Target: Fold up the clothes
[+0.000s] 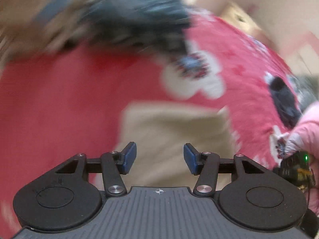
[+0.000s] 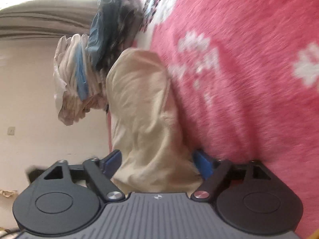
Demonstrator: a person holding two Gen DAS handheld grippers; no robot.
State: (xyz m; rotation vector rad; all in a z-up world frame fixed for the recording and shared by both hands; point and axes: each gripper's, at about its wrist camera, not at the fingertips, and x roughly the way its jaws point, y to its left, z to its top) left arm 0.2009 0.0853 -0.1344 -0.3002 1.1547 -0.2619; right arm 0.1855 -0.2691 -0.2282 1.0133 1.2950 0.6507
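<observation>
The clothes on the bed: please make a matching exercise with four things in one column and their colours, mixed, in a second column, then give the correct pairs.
Things:
1. folded garment in front of the left gripper
2. bed cover
3. bundle of clothes at the far side
4. person's sleeve

Colours:
A. dark blue-grey
B. pale pink
C. beige
D. red-pink with white flowers

Pairs: 1-C, 2-D, 3-A, 4-B
</observation>
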